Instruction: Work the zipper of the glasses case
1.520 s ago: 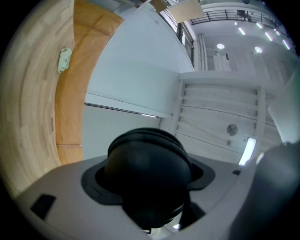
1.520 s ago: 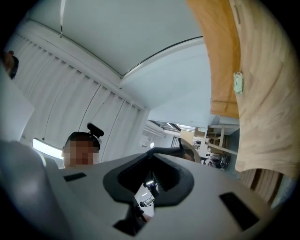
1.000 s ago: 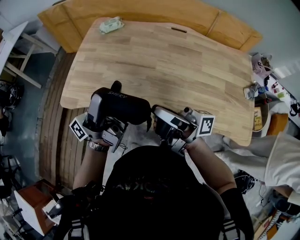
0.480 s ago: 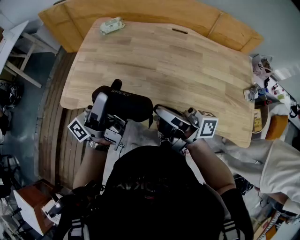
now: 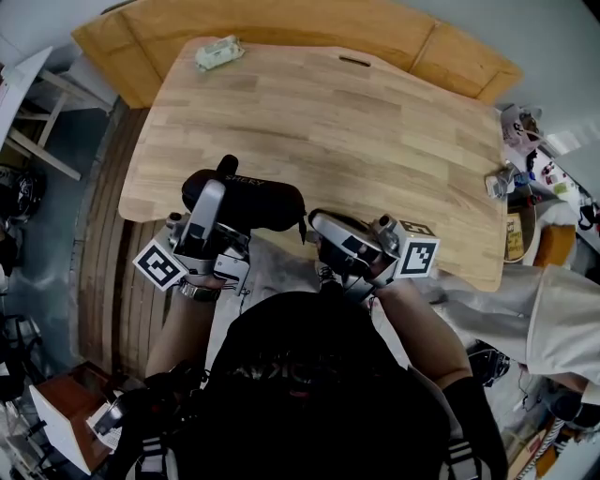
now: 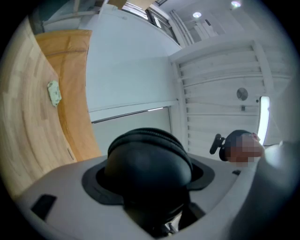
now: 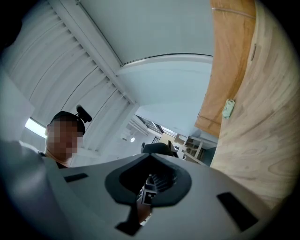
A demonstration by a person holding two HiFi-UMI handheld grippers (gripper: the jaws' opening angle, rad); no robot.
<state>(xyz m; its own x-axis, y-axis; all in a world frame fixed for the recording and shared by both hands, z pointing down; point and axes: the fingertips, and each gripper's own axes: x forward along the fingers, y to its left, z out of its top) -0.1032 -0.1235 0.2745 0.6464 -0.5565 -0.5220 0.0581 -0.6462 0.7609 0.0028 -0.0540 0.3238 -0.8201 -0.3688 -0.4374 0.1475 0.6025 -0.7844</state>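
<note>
The black glasses case point(image 5: 258, 202) hangs over the near edge of the wooden table point(image 5: 328, 122). My left gripper point(image 5: 220, 192) is shut on its left part, one grey finger lying across the top. In the left gripper view the case's rounded end point(image 6: 147, 164) fills the space between the jaws. A short black zipper pull point(image 5: 302, 232) dangles from the case's right end. My right gripper point(image 5: 316, 225) is shut with its tip right beside that pull; whether it pinches the pull is hidden. In the right gripper view the case point(image 7: 158, 148) shows just beyond the closed jaws point(image 7: 149, 185).
A green and white packet point(image 5: 220, 52) lies at the table's far left corner. Small clutter point(image 5: 502, 178) sits at the right edge. An orange-brown board point(image 5: 281, 23) lies behind the table. A person in white point(image 5: 553, 309) stands at the right.
The case has swung to lie more level and shifted slightly away from me. The left gripper's marker cube dropped toward the lower left. The right gripper drifted a little to the right.
</note>
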